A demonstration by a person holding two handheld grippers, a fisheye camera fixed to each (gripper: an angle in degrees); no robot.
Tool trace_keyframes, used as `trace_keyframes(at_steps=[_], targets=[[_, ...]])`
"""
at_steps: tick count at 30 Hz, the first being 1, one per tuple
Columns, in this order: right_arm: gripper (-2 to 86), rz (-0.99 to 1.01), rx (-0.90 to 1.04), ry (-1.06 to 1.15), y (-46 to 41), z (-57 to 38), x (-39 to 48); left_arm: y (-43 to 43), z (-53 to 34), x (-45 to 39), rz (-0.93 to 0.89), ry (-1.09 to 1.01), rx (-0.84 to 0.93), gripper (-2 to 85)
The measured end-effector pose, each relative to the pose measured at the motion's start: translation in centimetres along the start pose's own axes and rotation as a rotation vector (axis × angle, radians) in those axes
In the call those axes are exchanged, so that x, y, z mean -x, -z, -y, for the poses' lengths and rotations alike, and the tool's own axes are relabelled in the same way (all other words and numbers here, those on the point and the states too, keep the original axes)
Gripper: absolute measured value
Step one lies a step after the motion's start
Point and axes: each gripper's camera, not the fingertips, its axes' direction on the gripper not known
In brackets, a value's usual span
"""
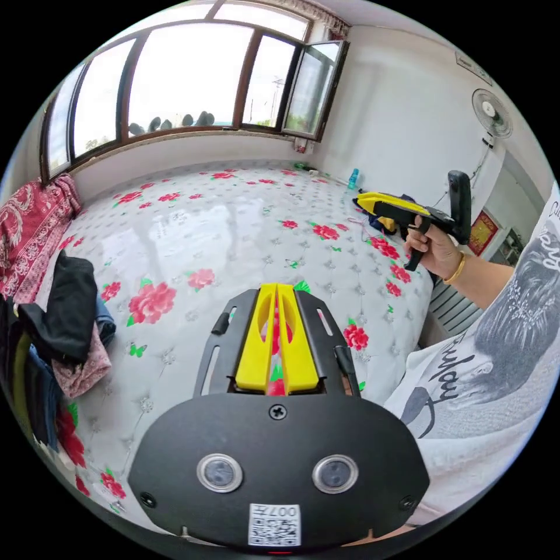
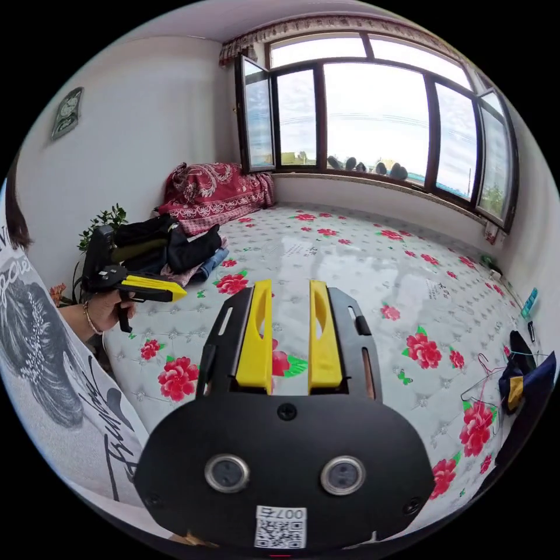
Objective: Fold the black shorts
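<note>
Two yellow-jawed grippers on black bodies hang above a bed, neither one holding any cloth. The left gripper [image 1: 276,291] has its jaws drawn together with the tips meeting and nothing between them; in the right gripper view it [image 2: 175,293] shows from the side in a hand [image 2: 105,312], jaws together in a point. The right gripper [image 2: 290,289] stands with its jaws parted and empty; in the left gripper view it [image 1: 360,202] is held by the other hand [image 1: 434,248], but there its jaws cannot be told apart.

A black garment [image 1: 70,309], possibly the black shorts, lies on top of a heap of mixed clothes [image 1: 81,356] at the bed's edge, well apart from the left gripper and off to that view's left. In the right gripper view the same dark cloth [image 2: 189,248] lies beyond the left gripper, well apart from the right one.

The bed is covered by a glossy white quilted sheet printed with red flowers [image 1: 233,233]. A red patterned blanket [image 2: 213,189] is piled in the corner under a wide brown-framed window [image 2: 373,116]. A dark blue and yellow bundle with clothes hangers [image 2: 522,373] lies near the opposite edge. A wall fan [image 1: 493,114] is mounted on the white wall, and a green potted plant [image 2: 105,221] stands beside the bed. The person wears a white printed shirt [image 1: 484,373].
</note>
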Motion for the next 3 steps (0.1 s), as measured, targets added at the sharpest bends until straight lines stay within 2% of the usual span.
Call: trace_keyframes(at_steps=[3], targets=[[0.7,-0.107,-0.123,-0.036,6.7,1.3,-2.1,-2.8,1.6,-3.6,-0.070,-0.005,0.042,-1.0]])
